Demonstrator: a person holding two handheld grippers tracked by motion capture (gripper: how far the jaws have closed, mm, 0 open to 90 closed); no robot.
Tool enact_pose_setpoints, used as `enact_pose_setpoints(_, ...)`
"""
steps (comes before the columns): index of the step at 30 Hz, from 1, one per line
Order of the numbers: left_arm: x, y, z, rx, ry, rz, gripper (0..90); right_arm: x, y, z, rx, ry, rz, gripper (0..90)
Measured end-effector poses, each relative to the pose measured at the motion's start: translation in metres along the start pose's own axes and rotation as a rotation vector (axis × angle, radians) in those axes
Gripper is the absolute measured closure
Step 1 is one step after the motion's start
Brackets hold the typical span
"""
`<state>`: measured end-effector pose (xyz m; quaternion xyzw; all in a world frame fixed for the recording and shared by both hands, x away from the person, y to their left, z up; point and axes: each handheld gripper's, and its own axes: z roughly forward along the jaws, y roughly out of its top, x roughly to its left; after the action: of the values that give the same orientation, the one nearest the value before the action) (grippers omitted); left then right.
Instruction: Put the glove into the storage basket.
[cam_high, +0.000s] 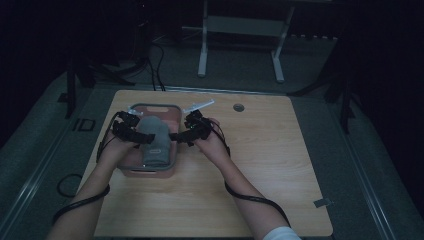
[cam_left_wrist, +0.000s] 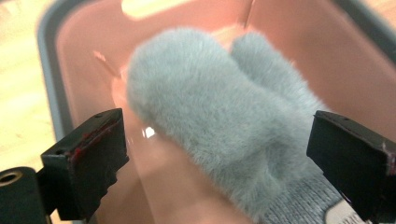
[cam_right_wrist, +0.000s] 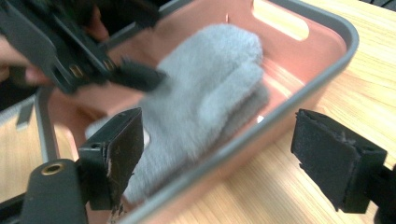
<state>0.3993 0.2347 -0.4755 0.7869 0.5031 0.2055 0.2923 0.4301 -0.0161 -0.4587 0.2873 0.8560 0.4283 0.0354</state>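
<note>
As I read the high view, the grey mitten (cam_high: 154, 141) lies inside the pink bin (cam_high: 150, 172), flanked by the left gripper (cam_high: 142, 138) and right gripper (cam_high: 175, 136). In the left gripper view, I see jaws spread, gripping nothing. In the right gripper view, likewise.

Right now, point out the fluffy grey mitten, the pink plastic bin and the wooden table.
Fluffy grey mitten (cam_left_wrist: 219, 126), left gripper view, fleecy palm.
Pink plastic bin (cam_right_wrist: 299, 100), right gripper view, grey rim.
Wooden table (cam_high: 270, 150), high view, bare top.
</note>
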Motion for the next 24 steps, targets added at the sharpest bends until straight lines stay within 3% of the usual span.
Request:
enact_pose_setpoints(5, -0.014, -0.010, -0.011, -0.083, -0.003, 0.033, 4.4, -0.006, -0.013, -0.015, -0.009, 0.015, -0.041, 15.0)
enact_pose_setpoints(10, -0.028, -0.016, -0.024, -0.153, -0.049, 0.030, 4.7, -0.011, -0.025, -0.032, -0.016, 0.015, -0.072, 15.0)
enact_pose_setpoints(16, -0.042, -0.019, -0.036, -0.182, -0.077, 0.043, 4.7, -0.015, -0.038, -0.048, -0.021, 0.020, -0.077, 14.9)
enact_pose_setpoints(24, -0.070, -0.011, -0.045, -0.237, -0.137, 0.099, 4.7, -0.025, -0.056, -0.071, -0.038, 0.010, -0.059, 15.0)
